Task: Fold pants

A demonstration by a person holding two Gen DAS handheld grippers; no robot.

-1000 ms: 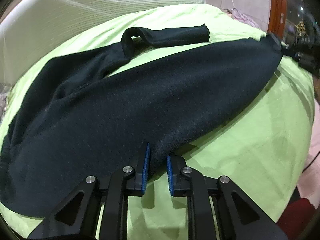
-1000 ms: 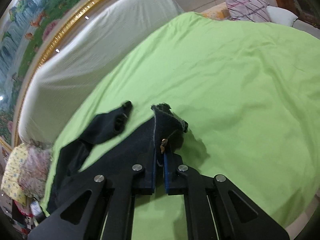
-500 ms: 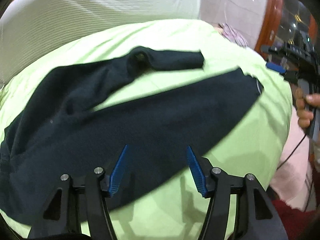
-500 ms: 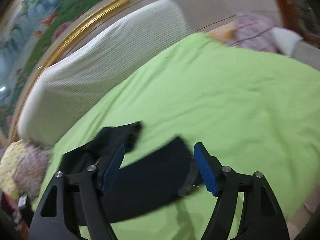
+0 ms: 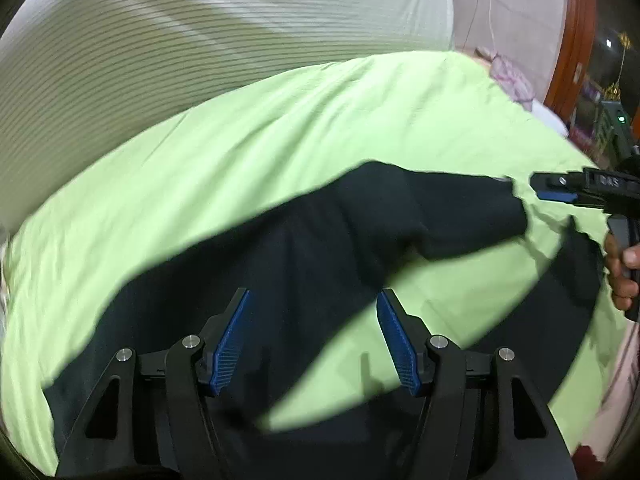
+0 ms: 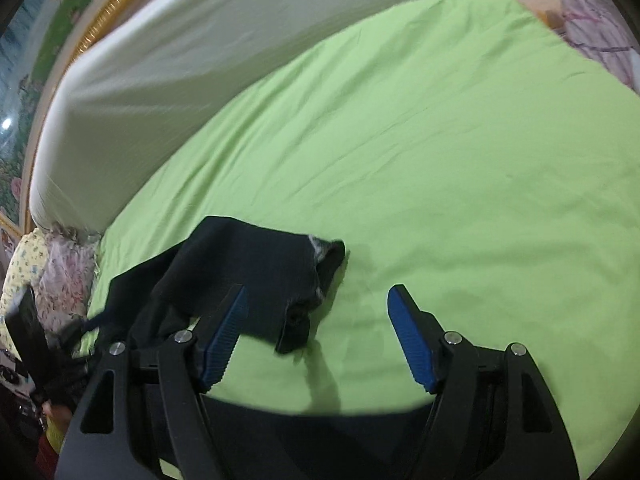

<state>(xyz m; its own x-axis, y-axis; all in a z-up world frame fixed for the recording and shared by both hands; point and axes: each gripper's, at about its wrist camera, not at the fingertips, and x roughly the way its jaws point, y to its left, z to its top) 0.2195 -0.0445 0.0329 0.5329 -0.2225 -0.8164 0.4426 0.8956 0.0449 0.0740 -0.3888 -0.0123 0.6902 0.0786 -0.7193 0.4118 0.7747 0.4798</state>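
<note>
The dark pants lie spread on the light green bed sheet, legs apart in a V toward the right. My left gripper is open and empty above the crotch area. My right gripper is open and empty, just in front of the far leg's cuff. The near leg passes below the right gripper's fingers. In the left wrist view the right gripper shows at the right edge, beside the far leg's end.
A white ribbed headboard runs behind the bed. Patterned pillows lie at the left of the right wrist view, another at its far right. A wooden post stands to the right.
Both grippers opened and let go of the pants. They then moved toward the far leg, and the view shifted from the near leg to the crotch and the far cuff.
</note>
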